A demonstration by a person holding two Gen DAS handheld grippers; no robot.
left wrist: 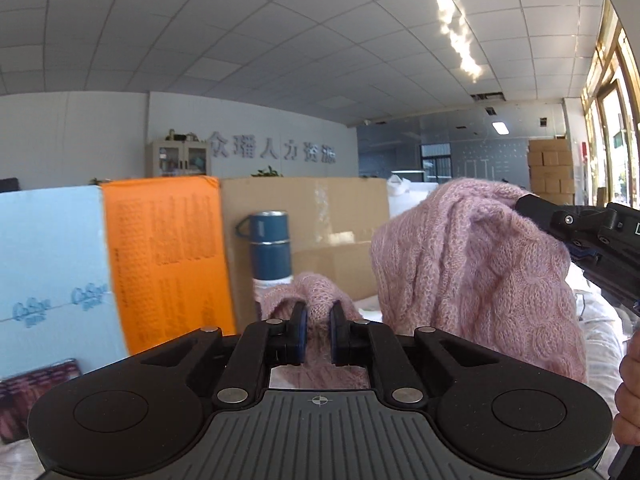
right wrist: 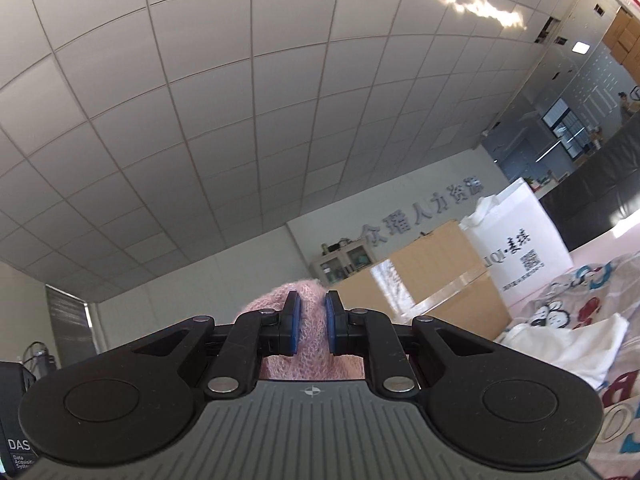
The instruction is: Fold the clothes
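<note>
A pink knitted sweater (left wrist: 472,264) hangs in the air between both grippers. My left gripper (left wrist: 318,316) is shut on a bunched part of it, low in the left wrist view. My right gripper (right wrist: 311,312) is shut on another part of the pink sweater (right wrist: 310,336), tilted up toward the ceiling. In the left wrist view the right gripper's black body (left wrist: 592,240) comes in from the right and holds the sweater's upper edge, with the knit draping down below it.
A blue flask (left wrist: 270,246) stands behind the sweater, in front of a cardboard box (left wrist: 320,216), an orange board (left wrist: 164,256) and a light blue board (left wrist: 48,272). A white bag (right wrist: 520,244), white cloth (right wrist: 568,340) and a cartoon-print sheet (right wrist: 600,288) lie right.
</note>
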